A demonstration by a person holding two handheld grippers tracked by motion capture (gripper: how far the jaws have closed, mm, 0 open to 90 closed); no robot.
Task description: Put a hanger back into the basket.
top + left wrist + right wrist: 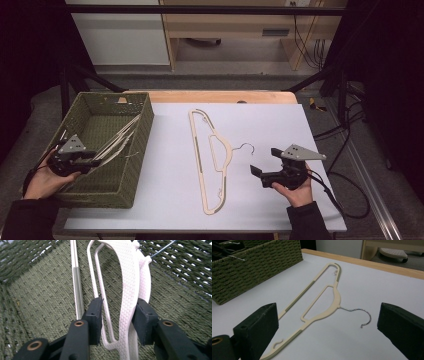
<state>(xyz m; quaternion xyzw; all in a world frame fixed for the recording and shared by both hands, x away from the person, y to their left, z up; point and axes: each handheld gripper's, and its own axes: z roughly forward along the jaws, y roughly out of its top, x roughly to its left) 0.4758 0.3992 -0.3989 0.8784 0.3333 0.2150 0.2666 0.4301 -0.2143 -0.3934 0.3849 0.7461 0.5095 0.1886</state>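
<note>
Hangers (130,290) are seen inside the green woven basket (141,131) at the left of the high view, lying between the parted jaws of the left gripper (117,315). One cream hanger (212,155) is laid on the table (280,125) at centre. The right gripper (261,176) is held spread wide beside its hook, at lower right.

In the high view a basket (134,150) sits on the left part of the table (280,125), with hangers (117,140) lying inside it. Right of the basket, at frame centre, a single hanger (200,160) lies flat on the table, its hook (246,146) pointing toward the frame's right.
</note>
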